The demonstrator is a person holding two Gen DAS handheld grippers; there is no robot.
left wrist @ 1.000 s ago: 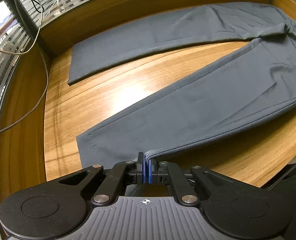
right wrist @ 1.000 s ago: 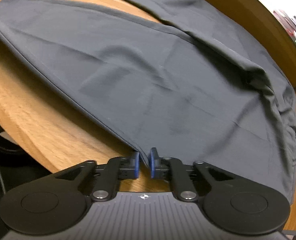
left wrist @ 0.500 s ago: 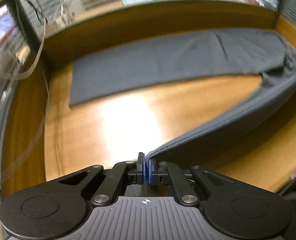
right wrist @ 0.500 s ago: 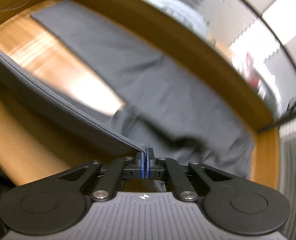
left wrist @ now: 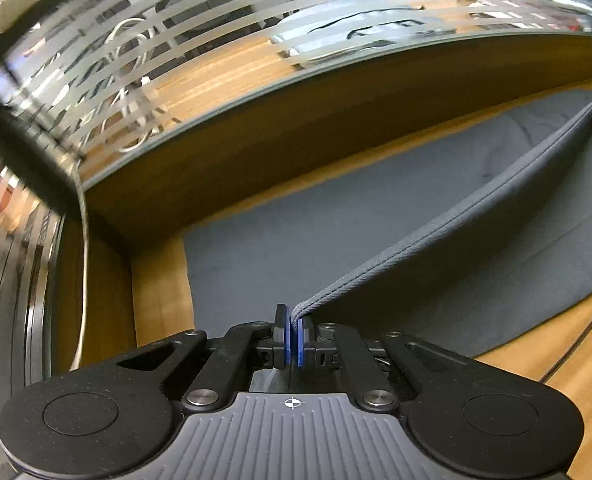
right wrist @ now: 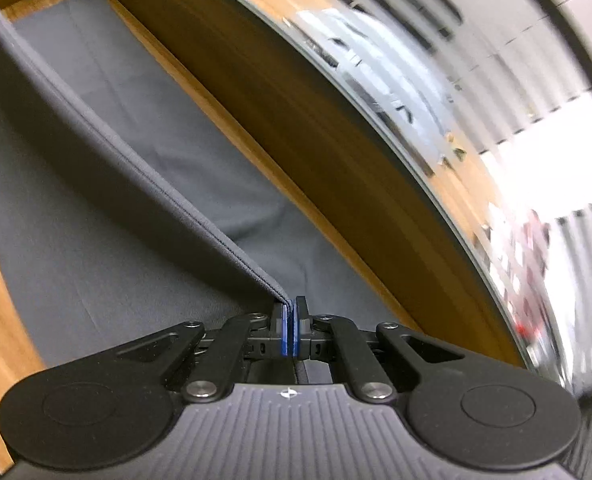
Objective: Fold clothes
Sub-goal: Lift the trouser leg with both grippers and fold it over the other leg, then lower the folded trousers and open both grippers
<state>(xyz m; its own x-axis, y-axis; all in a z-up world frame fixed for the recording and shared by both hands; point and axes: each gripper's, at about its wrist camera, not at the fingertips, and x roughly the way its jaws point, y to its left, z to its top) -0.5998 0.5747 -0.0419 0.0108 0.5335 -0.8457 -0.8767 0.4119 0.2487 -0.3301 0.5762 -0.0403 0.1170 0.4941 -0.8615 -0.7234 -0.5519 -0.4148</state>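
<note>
The wooden table point(left wrist: 568, 364) filled the lower frame, grey trousers point(left wrist: 336, 240) lay across its middle, and my left claw point(left wrist: 293, 336) and right claw point(right wrist: 289, 332) each clenched the raised trouser seam at bottom centre.

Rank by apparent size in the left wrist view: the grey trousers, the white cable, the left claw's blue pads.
1. Grey trousers, largest by far.
2. White cable, long but thin.
3. Blue pads of the left claw, smallest, though nearest the camera.

surface: wooden table point(left wrist: 157, 280) | on it: gray trousers point(left wrist: 296, 248) lying flat near raised back edge
</note>
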